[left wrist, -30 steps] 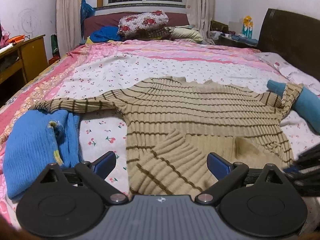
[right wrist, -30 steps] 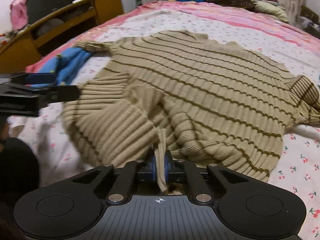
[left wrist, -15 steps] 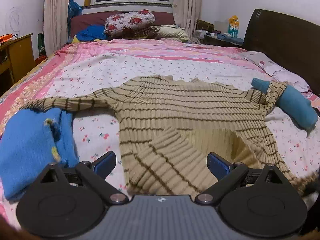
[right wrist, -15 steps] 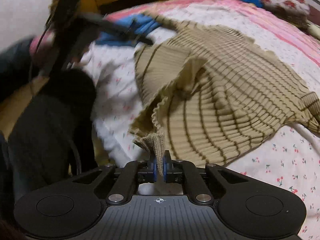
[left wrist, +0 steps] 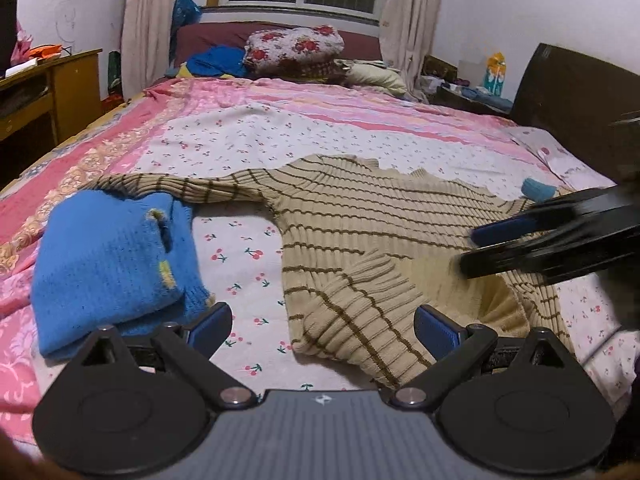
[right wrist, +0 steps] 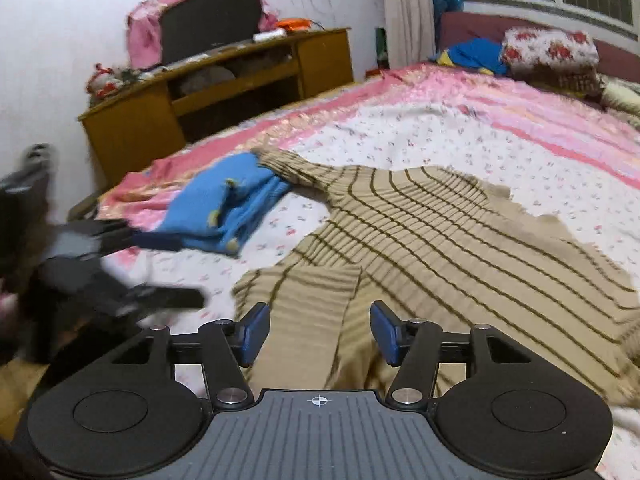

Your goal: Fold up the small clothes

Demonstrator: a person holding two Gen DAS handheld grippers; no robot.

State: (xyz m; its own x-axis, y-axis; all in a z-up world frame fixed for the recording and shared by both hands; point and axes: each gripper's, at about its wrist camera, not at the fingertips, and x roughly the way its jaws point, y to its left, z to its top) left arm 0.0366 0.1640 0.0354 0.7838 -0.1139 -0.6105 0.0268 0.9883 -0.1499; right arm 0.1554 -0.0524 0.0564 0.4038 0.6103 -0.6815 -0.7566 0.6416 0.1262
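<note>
Right wrist view: right tongs (right wrist: 318, 334) just released, spread over beige striped sweater (right wrist: 460, 232), hem folded up. Left tongs (left wrist: 322, 330) spread, empty, beside blue knit (left wrist: 112, 260).

Cherry-print bed (left wrist: 248, 140) under striped sweater (left wrist: 360, 220), folded blue knit (left wrist: 108, 252)

Beige brown-striped sweater (left wrist: 360, 216); blue knit (left wrist: 112, 256); cherry-print pink bedspread (left wrist: 240, 148).

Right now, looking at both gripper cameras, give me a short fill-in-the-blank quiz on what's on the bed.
1. The striped sweater is beige with ____ stripes.
2. The folded garment beside it is ____.
3. The left gripper has its fingers ____, holding nothing.
4. The bed sheet under the sweater is printed with small ____.

Missing words: brown; blue; open; cherries
</note>
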